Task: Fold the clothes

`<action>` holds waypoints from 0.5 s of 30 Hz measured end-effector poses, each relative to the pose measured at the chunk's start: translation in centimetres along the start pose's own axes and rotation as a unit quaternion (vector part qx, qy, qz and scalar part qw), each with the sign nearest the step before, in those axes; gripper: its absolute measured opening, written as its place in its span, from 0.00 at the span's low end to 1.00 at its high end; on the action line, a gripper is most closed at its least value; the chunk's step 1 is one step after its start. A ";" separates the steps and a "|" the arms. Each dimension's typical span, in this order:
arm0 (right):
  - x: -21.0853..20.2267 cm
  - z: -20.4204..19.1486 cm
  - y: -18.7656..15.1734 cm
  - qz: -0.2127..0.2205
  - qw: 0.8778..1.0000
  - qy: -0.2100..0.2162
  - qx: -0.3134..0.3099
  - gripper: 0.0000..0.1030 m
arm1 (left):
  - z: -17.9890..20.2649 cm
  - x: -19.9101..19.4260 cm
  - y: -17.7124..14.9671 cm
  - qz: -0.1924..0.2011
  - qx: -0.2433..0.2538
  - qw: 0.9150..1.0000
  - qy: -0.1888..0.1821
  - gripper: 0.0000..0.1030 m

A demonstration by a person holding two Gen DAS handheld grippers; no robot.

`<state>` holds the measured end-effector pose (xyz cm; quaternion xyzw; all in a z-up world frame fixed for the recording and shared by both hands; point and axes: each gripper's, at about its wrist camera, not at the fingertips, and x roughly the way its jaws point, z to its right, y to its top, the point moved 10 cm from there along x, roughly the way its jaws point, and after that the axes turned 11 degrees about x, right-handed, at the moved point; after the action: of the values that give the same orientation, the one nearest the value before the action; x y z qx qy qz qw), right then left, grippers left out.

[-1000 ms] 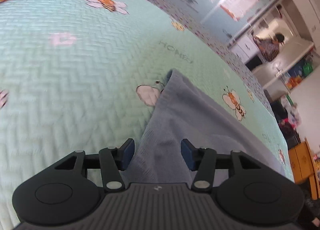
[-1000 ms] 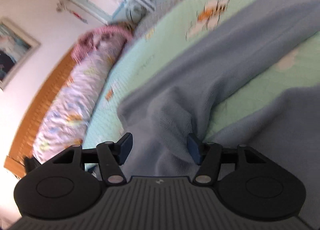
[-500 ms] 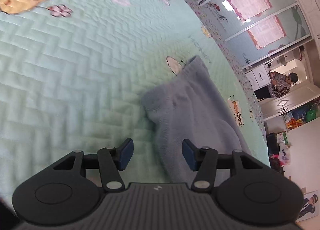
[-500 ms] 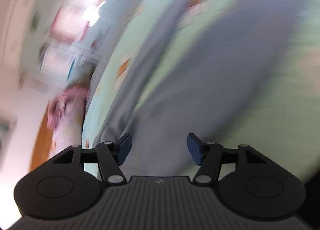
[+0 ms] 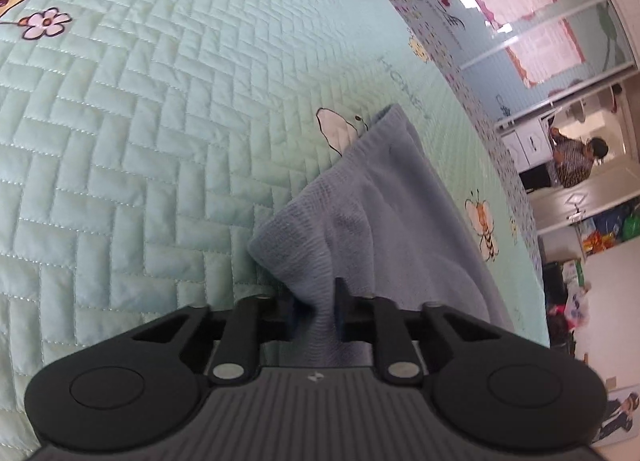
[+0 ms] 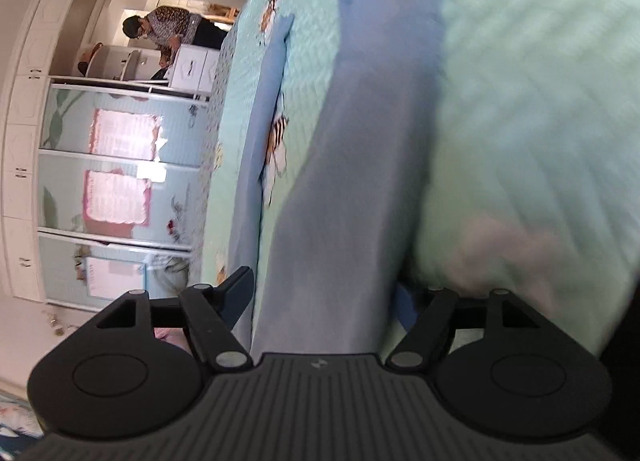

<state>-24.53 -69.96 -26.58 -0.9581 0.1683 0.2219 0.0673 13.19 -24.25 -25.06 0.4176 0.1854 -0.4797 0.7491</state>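
Pinching a bunched corner of the blue garment off the bed, left gripper fingers clamped for folding; right gripper fingers apart, straddling cloth.

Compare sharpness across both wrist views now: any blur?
Left wrist view: sharp; mint quilted bedspread stitching and blue-grey knit garment weave crisp. Right wrist view: motion-smeared; same garment textureless, while the right hand-held gripper body is sharp.
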 end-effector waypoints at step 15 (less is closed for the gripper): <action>-9.4 -10.1 0.0 0.002 0.990 0.094 -0.102 0.05 | 7.4 -16.1 1.5 0.161 0.029 0.980 -0.117 0.03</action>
<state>-28.44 -69.25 -13.39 -0.9761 0.1525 0.1474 -0.0476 5.98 -20.90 -9.18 0.4044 0.0125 -0.4040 0.8204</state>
